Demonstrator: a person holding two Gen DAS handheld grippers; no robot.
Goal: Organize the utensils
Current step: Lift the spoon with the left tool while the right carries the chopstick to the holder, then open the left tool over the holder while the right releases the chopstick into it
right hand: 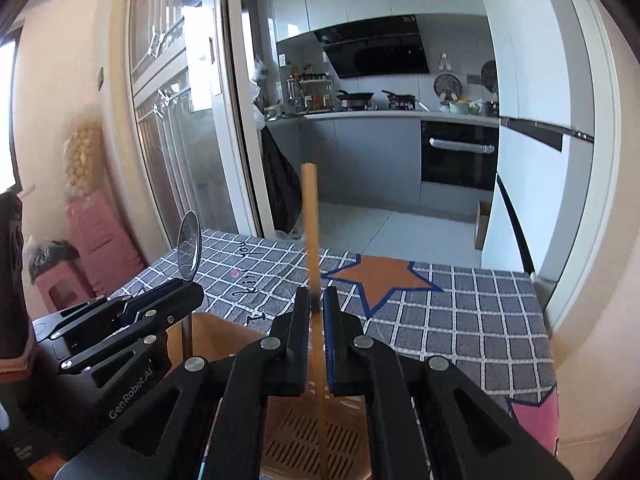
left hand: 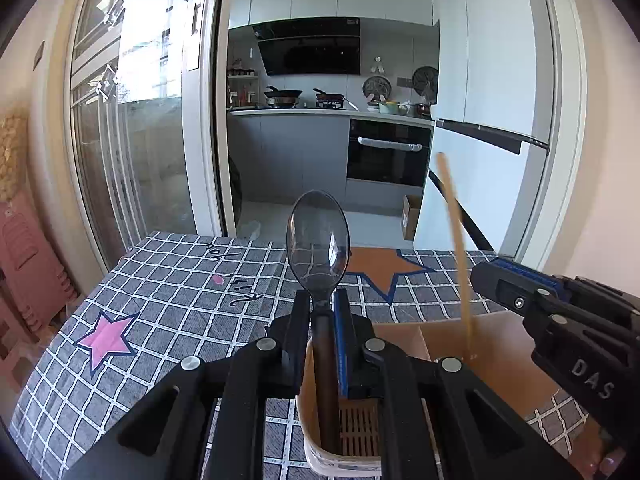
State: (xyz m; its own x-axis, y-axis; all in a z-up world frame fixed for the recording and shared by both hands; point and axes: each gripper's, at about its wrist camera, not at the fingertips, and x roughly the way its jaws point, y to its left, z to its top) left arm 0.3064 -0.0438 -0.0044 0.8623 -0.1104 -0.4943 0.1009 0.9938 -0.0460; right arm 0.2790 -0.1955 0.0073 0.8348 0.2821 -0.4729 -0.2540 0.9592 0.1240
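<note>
- While we hold both tools above the utensil holder (left hand: 340, 436), our left gripper (left hand: 322, 312) has its two fingers clamped on the neck of a clear smoky plastic spoon (left hand: 318, 240).
- That spoon stands upright, bowl up, its dark handle reaching down into the holder's compartment with the slatted floor.
- Our right gripper (right hand: 317, 308) has its fingers pressed together on a pale wooden chopstick (right hand: 311, 232), which also stands upright over the holder; we cannot tell whether its lower tip touches the slatted bottom.
- Beneath the holder lies a grey checked tablecloth (left hand: 168, 304) with star patches.
- We judge the spoon light, stiff and smooth, so likely to slip or twist; the neck just below the bowl seems the surest hold.
- We judge the chopstick very light, thin and rigid, prone to pivot between the pads; a hold near its middle looks steadiest.
</note>
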